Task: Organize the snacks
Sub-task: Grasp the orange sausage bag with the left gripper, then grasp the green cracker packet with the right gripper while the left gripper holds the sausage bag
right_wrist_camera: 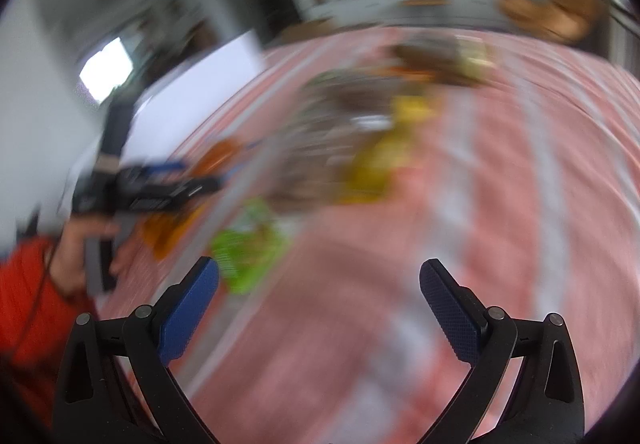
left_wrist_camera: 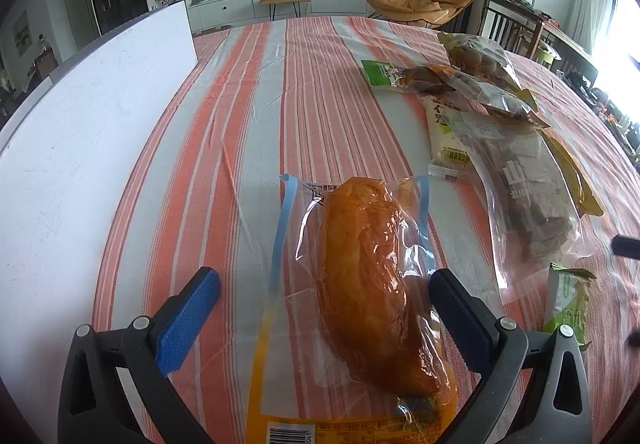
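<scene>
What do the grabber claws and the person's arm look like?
Each gripper, left and right, has black plastic jaws with triangular cut-outs, silver rivets and textured blue pads. The right wrist view, though blurry, shows a bare hand and a red-orange sleeve.

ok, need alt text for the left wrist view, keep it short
Open left tongs straddle a clear-wrapped orange-brown bread lying on a striped tablecloth, not yet closed on it. More bagged snacks lie to the right, a white board to the left.
</scene>
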The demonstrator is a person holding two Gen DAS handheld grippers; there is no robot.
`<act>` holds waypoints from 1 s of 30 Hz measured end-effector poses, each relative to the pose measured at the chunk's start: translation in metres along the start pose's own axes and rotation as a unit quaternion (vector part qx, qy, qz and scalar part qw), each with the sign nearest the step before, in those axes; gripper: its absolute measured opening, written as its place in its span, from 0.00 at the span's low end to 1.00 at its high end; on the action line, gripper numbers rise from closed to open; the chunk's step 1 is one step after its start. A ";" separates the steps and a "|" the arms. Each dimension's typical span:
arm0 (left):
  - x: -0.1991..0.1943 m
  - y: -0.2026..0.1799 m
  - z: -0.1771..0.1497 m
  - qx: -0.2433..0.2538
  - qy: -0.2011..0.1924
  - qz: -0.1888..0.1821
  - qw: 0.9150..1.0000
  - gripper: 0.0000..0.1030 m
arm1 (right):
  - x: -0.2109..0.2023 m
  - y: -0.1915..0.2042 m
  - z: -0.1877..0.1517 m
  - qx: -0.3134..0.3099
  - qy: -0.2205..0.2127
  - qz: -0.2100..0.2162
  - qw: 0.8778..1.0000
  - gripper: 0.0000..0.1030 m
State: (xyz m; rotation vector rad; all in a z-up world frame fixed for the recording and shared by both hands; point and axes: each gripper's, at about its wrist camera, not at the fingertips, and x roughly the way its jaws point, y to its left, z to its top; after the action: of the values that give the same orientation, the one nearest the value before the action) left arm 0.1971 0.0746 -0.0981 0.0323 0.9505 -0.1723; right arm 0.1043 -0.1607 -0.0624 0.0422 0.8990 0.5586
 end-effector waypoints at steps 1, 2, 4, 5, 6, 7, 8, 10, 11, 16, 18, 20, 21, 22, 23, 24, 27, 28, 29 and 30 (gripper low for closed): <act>0.000 0.000 0.000 0.000 0.000 0.000 1.000 1.00 | 0.007 0.011 0.004 -0.021 0.008 0.002 1.000 0.98; 0.000 0.000 0.000 0.000 0.000 0.000 1.000 1.00 | 0.020 0.028 0.010 -0.056 0.022 0.004 0.998 0.98; 0.000 0.000 0.000 0.000 0.000 0.000 1.000 1.00 | 0.040 0.049 0.017 -0.100 0.043 0.005 0.994 0.98; 0.000 0.000 0.000 0.000 0.000 0.000 1.000 1.00 | 0.048 0.055 0.018 -0.111 0.052 0.008 0.992 0.98; 0.000 0.000 0.000 0.000 0.000 0.000 1.000 1.00 | 0.055 0.059 0.019 -0.117 0.063 0.012 0.991 0.96; 0.000 0.000 0.000 0.000 0.000 0.000 1.000 1.00 | 0.061 0.061 0.019 -0.119 0.074 0.014 0.990 0.87; 0.000 0.000 0.000 0.000 0.000 0.000 1.000 1.00 | 0.067 0.064 0.018 -0.122 0.086 0.008 0.989 0.81; 0.000 0.000 0.000 0.000 0.000 0.000 1.000 1.00 | 0.065 0.071 0.014 -0.143 0.082 -0.028 0.986 0.65; 0.000 0.000 0.000 0.000 0.000 0.000 1.000 1.00 | 0.064 0.070 0.013 -0.141 0.084 -0.030 0.986 0.64; 0.000 0.000 0.000 0.000 0.000 0.000 1.000 1.00 | 0.044 0.061 0.000 -0.096 0.090 -0.058 0.990 0.60; 0.000 0.000 0.000 0.000 0.000 0.000 1.000 1.00 | 0.034 0.056 -0.010 -0.083 0.091 -0.072 0.990 0.60; 0.000 0.000 0.000 0.000 0.000 0.000 1.000 1.00 | 0.022 0.045 -0.015 -0.069 0.092 -0.093 0.989 0.60; 0.000 0.000 0.000 0.000 0.000 0.000 1.000 1.00 | 0.013 0.037 -0.017 -0.056 0.091 -0.104 0.989 0.59; 0.000 0.000 0.000 0.000 0.000 0.000 1.000 1.00 | 0.006 0.023 -0.018 -0.037 0.089 -0.117 0.988 0.57; 0.000 0.000 0.000 0.000 0.000 0.000 1.000 1.00 | 0.003 0.014 -0.016 -0.025 0.088 -0.123 0.988 0.57; 0.000 0.000 0.000 0.000 0.000 0.000 1.000 1.00 | -0.002 -0.002 -0.015 -0.002 0.082 -0.130 0.988 0.56; 0.000 0.000 0.000 0.000 0.000 0.000 1.000 1.00 | -0.007 -0.044 -0.004 0.053 0.047 -0.159 0.985 0.54; 0.000 0.000 0.000 0.000 0.000 0.001 1.000 1.00 | -0.010 -0.060 -0.001 0.072 0.030 -0.182 0.980 0.55; 0.000 0.000 0.000 0.000 0.000 0.000 1.000 1.00 | -0.010 -0.067 0.000 0.080 0.023 -0.192 0.978 0.56; 0.000 0.000 0.000 0.000 0.000 0.000 1.000 1.00 | -0.012 -0.077 0.000 0.092 0.013 -0.204 0.975 0.62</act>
State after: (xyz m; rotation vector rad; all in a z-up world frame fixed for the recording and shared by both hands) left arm 0.1975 0.0749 -0.0982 0.0322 0.9502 -0.1721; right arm 0.1324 -0.2322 -0.0738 0.0153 0.9518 0.0922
